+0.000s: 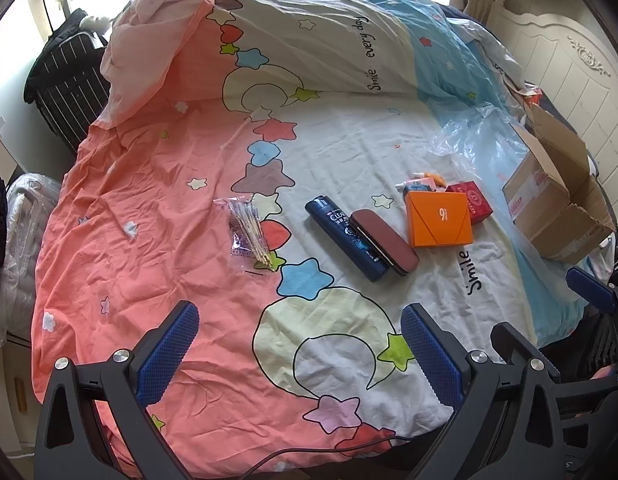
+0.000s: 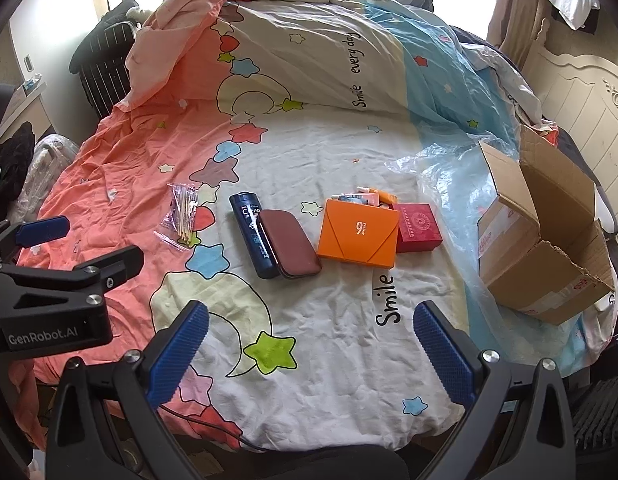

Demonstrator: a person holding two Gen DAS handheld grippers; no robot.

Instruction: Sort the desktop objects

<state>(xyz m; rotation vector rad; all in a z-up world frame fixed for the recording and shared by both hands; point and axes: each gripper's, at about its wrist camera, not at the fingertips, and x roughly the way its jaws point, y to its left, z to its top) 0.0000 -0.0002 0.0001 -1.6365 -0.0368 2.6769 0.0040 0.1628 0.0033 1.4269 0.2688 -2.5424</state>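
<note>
On the bedsheet lie a dark blue shampoo bottle (image 1: 345, 238) (image 2: 255, 236), a brown case (image 1: 385, 242) (image 2: 291, 244) touching its right side, an orange box (image 1: 439, 218) (image 2: 359, 232), a red box (image 1: 471, 198) (image 2: 419, 226) and a clear bag of cotton swabs (image 1: 251, 232) (image 2: 183, 216). Small tubes (image 1: 423, 182) (image 2: 369, 196) lie behind the orange box. My left gripper (image 1: 299, 344) is open and empty, above the sheet's near edge. My right gripper (image 2: 311, 344) is open and empty, short of the objects. The left gripper also shows at the left of the right wrist view (image 2: 75, 242).
An open cardboard box (image 1: 549, 196) (image 2: 545, 236) stands at the right on a clear plastic sheet (image 1: 481, 140) (image 2: 441, 168). A rumpled quilt (image 1: 293, 36) (image 2: 293, 40) is heaped at the back. A black cable (image 1: 309, 450) hangs at the near edge. A white headboard (image 1: 565, 64) is at far right.
</note>
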